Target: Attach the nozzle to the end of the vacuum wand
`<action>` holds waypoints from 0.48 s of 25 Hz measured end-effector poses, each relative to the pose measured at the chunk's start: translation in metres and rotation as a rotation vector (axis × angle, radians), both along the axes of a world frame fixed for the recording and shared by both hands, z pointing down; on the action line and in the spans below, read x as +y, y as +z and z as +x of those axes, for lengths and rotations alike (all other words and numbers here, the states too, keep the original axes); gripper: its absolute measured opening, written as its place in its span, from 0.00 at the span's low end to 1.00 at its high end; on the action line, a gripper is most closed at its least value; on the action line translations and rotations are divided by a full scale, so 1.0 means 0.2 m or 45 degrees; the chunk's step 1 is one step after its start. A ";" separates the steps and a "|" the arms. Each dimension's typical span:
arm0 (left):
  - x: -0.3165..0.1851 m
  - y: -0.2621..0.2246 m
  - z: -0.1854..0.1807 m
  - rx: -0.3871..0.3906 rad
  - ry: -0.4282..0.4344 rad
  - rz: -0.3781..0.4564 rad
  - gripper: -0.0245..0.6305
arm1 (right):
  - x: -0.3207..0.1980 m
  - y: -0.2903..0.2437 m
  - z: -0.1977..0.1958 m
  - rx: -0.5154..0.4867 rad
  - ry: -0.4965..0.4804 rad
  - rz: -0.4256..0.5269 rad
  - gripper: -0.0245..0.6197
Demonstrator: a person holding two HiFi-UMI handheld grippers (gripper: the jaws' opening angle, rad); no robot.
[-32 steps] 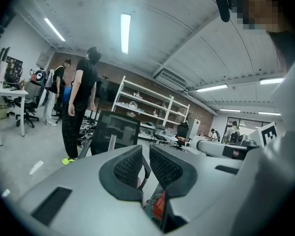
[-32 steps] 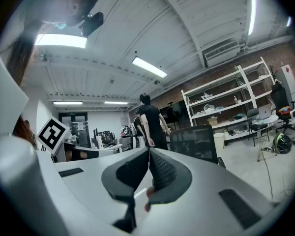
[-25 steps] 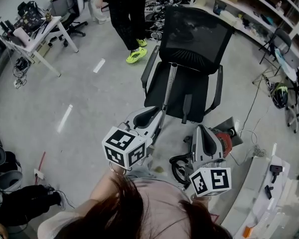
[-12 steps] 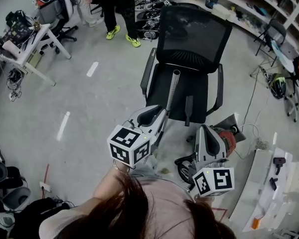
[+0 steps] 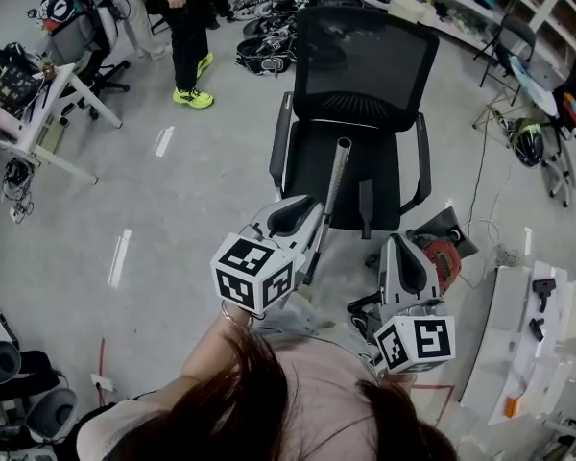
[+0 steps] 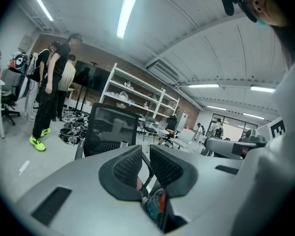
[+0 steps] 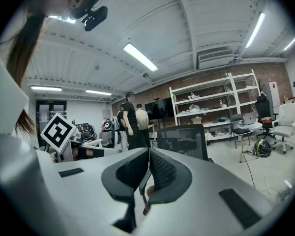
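A grey vacuum wand (image 5: 332, 195) leans up over the seat of a black mesh office chair (image 5: 305, 166), its open end (image 5: 344, 145) toward the backrest. A shorter dark piece (image 5: 365, 207) lies beside it on the seat; I cannot tell what it is. My left gripper (image 5: 305, 209) is shut just left of the wand's lower part. In the left gripper view its jaws (image 6: 145, 154) are closed and the wand's end (image 6: 124, 143) shows beyond them. My right gripper (image 5: 395, 248) is shut and empty beside the red vacuum body (image 5: 444, 260); the right gripper view shows its pads (image 7: 148, 154) meeting.
A black hose (image 5: 357, 307) loops on the floor under my right hand. A white table (image 5: 518, 339) at the right carries small dark attachments (image 5: 542, 285). A person in black with bright yellow shoes (image 5: 190, 97) stands at upper left near a desk (image 5: 38, 128). Shoes and shelves lie behind the chair.
The chair and wand have come nearer to both grippers. The person with yellow shoes has shifted to the left of the view. Both grippers stay shut.
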State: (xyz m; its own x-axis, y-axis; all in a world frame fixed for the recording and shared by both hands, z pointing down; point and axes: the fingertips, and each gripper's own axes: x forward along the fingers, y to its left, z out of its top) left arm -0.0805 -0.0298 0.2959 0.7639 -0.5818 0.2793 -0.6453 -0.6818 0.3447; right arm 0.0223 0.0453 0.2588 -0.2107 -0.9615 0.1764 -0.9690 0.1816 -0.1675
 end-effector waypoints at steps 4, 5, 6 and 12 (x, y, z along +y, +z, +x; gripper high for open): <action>-0.05 0.03 0.00 -0.017 0.044 -0.004 0.10 | -0.04 0.00 -0.01 -0.013 0.042 0.010 0.08; -0.06 0.03 0.00 -0.020 0.051 -0.005 0.11 | -0.05 0.00 0.00 -0.016 0.048 0.011 0.08; -0.08 0.03 0.01 -0.023 0.055 -0.006 0.11 | -0.06 0.01 0.00 -0.021 0.052 0.010 0.08; -0.16 0.08 0.06 -0.040 0.045 -0.017 0.12 | -0.16 0.02 0.06 -0.036 0.042 0.012 0.08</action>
State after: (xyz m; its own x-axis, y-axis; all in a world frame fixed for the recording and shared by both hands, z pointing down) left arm -0.0692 -0.0623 0.3119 0.7748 -0.5504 0.3112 -0.6313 -0.7000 0.3339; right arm 0.0351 0.0124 0.2638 -0.1838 -0.9696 0.1615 -0.9694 0.1516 -0.1929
